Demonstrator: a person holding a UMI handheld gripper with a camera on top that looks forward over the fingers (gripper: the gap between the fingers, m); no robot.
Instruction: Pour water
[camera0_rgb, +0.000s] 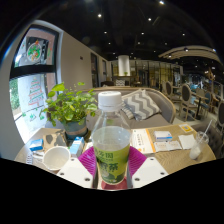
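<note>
Gripper (112, 165) clamped on bottle (111, 135), upright, white cap on. Cup (56, 157) just left; plant (70, 106) beyond on table (170, 160).

Clear plastic bottle (111, 134), white-capped, green-labelled, stood upright between the pink pads; white cup (56, 157) sat just beside.

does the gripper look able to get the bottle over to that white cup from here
Probably yes. The gripper is shut on the bottle, and the white cup sits just beside its fingers on the table, with nothing visible between them.
</note>
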